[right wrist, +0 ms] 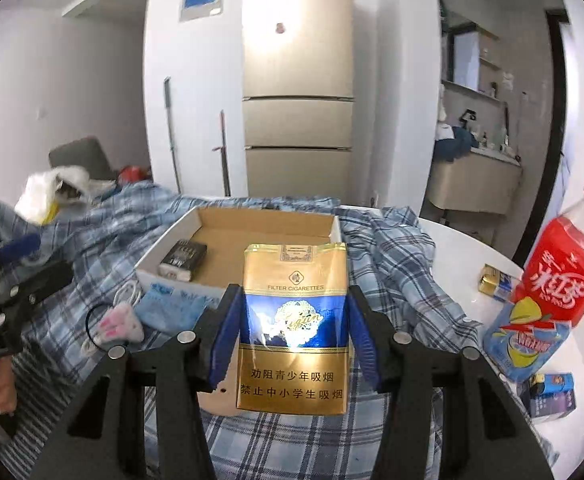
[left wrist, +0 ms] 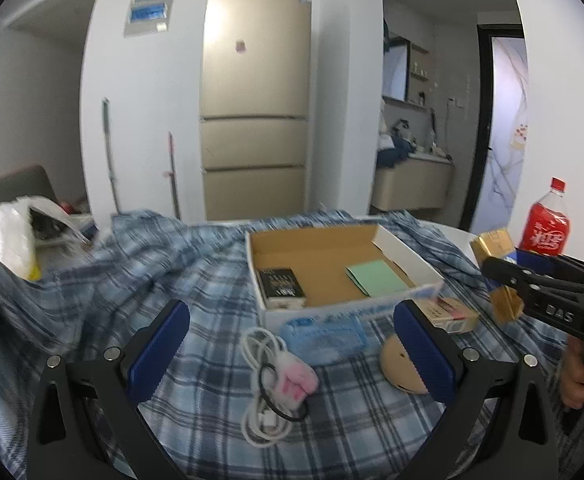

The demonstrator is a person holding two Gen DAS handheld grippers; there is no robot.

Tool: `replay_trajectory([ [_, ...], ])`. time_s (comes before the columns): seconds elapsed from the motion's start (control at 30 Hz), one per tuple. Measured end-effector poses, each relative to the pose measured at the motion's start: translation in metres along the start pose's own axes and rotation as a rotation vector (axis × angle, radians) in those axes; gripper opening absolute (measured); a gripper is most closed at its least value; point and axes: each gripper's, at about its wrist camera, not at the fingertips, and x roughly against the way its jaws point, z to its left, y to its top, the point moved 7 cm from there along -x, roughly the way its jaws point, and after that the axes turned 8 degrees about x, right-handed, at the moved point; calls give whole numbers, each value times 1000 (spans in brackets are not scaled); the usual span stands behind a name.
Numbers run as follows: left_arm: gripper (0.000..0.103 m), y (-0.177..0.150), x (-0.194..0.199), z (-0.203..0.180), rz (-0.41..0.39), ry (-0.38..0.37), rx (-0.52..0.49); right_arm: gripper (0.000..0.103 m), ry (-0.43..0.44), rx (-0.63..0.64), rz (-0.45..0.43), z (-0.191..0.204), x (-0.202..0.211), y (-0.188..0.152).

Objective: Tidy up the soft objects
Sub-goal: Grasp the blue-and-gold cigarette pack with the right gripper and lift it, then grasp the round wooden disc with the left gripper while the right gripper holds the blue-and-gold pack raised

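My right gripper is shut on a gold and blue cigarette pack, held upright above the plaid cloth in front of an open cardboard box. In the left wrist view that pack hangs at the right, beside the box. The box holds a black pack and a green paper. My left gripper stands open over a pink plush tie, a white cable and a blue mask pack, with nothing between its pads.
A red soda bottle, a blue tissue pack and small cartons stand at the right on the white table. A tan round object and another pack lie near the box. A white bag sits far left.
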Motion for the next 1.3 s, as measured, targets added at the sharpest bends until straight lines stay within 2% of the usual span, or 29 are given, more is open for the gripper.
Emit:
replay_trajectory([
  [0.1, 103, -1, -8, -2, 59, -21, 13, 51, -18, -9, 11, -5, -6, -1],
  [0.23, 103, 0, -12, -21, 91, -47, -39, 51, -2, -26, 31, -7, -11, -8],
  [0.37, 101, -10, -26, -42, 187, -66, -78, 51, 21, -51, 8, -11, -7, -10],
  [0.4, 97, -14, -32, -48, 219, -67, -96, 51, 23, -57, 7, -12, -7, -11],
  [0.57, 95, -28, -53, -71, 288, -92, -140, 51, 27, -83, -28, -16, 1, -11],
  [0.63, 90, -34, -61, -80, 313, -106, -144, 51, 28, -83, -35, -15, 2, -10],
  [0.8, 89, -49, -82, -94, 396, -126, -117, 51, 33, -89, -45, -16, 4, -9],
  [1.1, 89, -65, -109, -114, 485, -124, -157, 51, 48, -128, -31, -23, 1, -12],
  [1.3, 90, -78, -118, -118, 509, -91, -212, 51, 45, -136, -28, -24, 1, -13],
])
